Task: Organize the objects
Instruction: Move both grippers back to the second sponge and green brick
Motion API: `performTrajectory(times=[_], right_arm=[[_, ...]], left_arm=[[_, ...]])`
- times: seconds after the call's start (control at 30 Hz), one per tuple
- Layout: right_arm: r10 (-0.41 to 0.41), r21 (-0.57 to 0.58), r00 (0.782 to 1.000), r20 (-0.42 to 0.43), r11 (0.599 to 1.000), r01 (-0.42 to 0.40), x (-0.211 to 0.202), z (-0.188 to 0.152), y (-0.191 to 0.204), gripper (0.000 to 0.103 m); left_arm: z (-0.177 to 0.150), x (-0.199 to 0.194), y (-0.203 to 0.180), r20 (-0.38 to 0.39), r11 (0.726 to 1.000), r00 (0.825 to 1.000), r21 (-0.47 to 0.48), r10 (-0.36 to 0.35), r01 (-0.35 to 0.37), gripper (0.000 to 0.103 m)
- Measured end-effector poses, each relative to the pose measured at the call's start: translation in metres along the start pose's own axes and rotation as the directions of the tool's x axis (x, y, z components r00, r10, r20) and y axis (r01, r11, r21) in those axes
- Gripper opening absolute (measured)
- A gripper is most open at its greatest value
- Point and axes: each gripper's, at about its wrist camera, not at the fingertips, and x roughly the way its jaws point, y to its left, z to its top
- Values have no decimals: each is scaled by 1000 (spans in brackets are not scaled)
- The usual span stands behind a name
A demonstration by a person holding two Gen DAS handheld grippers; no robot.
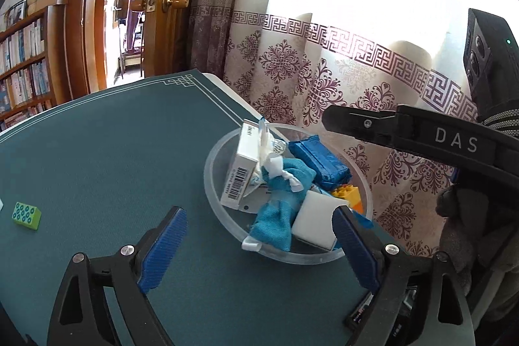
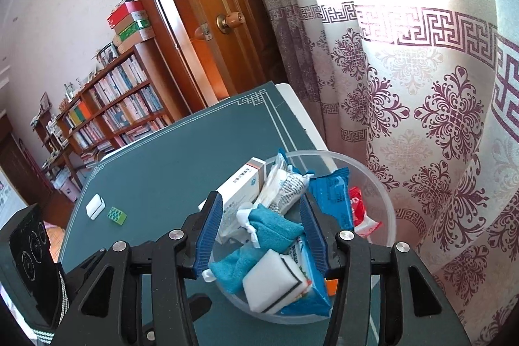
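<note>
The right gripper hangs over the clear bowl, fingers parted and holding nothing, just above the teal cloth bundle. The left gripper sits near the bowl's rim, fingers wide and empty. The cloth looks soft and light; I would pinch its bunched middle. Farther across the green surface lie a green brick and a small white block, both rigid, best gripped across flat sides. Lower bowl contents are buried and unclear.
</note>
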Motion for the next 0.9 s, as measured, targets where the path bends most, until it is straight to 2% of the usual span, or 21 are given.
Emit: performTrajectory(times=[0.13,0.2,0.4,0.5,0.67,0.8,0.9], right_arm=[[23,-41,1000,-14,999,-23,5,-2,27,52],[35,-65,999,-26,997,-37,9,-4,44,53],[79,-129,993,-85,988,-90,28,-13,95,58],[103,-154,986,-130,980,-123,42,-23,119,60],[123,-190,972,-202,968,-162,70,-46,155,60],[128,-199,958,-257,963,-182,94,-61,176,60],[135,-209,949,-285,958,-199,109,-73,191,60]], left_arm=[[0,-10,40,13,995,996,-62,85,-84,94],[-2,-17,60,21,986,989,-87,145,-143,94],[-10,-39,116,21,934,945,-157,328,-321,97],[-15,-48,140,28,902,913,-170,408,-398,97],[-27,-62,180,26,833,848,-205,529,-513,97],[-36,-67,213,12,782,800,-215,600,-584,97],[-41,-69,241,-15,750,772,-224,635,-622,97]])
